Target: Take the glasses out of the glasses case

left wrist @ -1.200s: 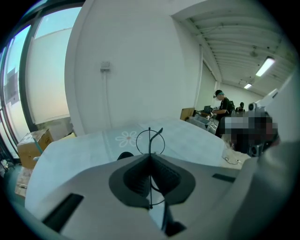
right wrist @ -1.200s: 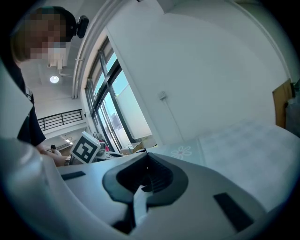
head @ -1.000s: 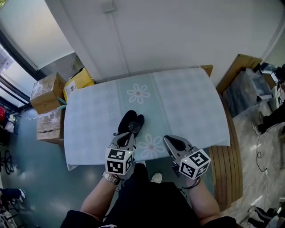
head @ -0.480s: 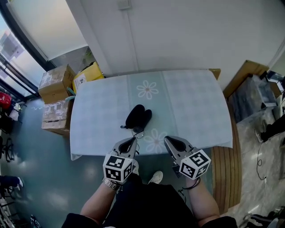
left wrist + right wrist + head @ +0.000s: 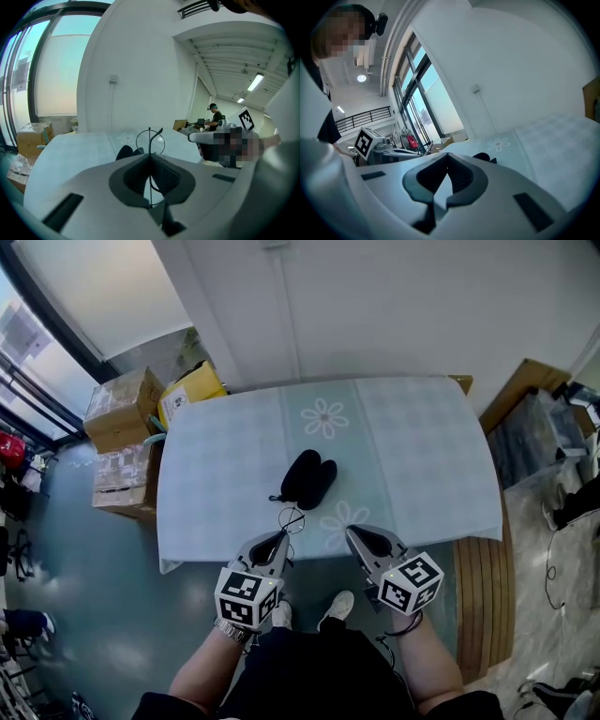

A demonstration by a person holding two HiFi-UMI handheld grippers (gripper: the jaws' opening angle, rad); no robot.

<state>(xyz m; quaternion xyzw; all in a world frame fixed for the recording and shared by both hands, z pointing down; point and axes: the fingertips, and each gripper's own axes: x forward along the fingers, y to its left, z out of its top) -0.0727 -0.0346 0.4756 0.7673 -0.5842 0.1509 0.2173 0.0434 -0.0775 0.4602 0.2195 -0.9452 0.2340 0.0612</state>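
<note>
The black glasses case [image 5: 309, 478] lies open near the middle of the flowered pale cloth on the table [image 5: 422, 456]. A pair of thin wire-framed glasses [image 5: 291, 519] hangs above the table's near edge, clear of the case. My left gripper [image 5: 279, 540] is shut on the glasses. In the left gripper view the glasses [image 5: 150, 140] stick up from the left gripper [image 5: 150, 158], with the case [image 5: 128, 151] behind them. My right gripper [image 5: 359, 538] is shut on nothing at the near edge, right of the glasses. The right gripper [image 5: 447, 160] view shows the case [image 5: 483, 157] beyond its jaws.
Cardboard boxes [image 5: 120, 409] and a yellow box [image 5: 192, 390] stand on the floor left of the table. A white wall rises behind the table. Wooden slats [image 5: 480, 587] lie to the right. A person [image 5: 214, 114] stands far off in the left gripper view.
My left gripper has drawn back from the case towards the table's near edge, bringing the glasses out with it. The right gripper has stayed in place.
</note>
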